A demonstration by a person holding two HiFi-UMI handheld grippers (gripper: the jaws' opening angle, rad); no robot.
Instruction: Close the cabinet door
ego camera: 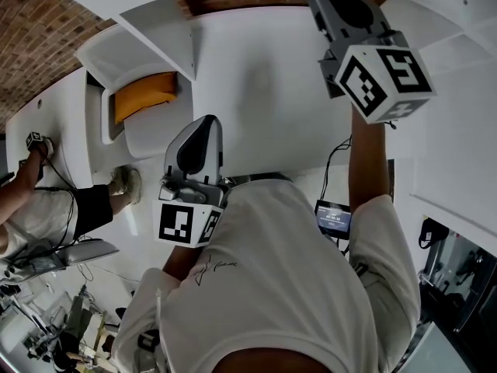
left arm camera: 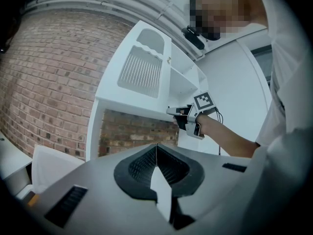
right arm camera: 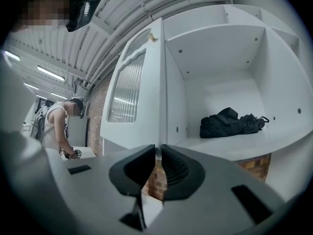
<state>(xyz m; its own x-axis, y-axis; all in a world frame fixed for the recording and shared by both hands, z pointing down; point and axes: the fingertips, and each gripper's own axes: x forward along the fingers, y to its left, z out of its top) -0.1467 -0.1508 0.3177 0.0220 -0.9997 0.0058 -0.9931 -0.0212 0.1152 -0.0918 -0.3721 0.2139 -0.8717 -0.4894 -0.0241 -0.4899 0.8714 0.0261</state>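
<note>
Reaching up, right tool near cabinet door

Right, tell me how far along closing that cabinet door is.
Nothing done yet: the cabinet door stands wide open, black bag exposed inside. In hand: right claw, shut, is up at the door's lower edge. Left claw shut, idle. Remaining: swing it closed.

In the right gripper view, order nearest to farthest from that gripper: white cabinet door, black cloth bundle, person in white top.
1. White cabinet door, straight ahead.
2. Black cloth bundle, to the right.
3. Person in white top, far left.
</note>
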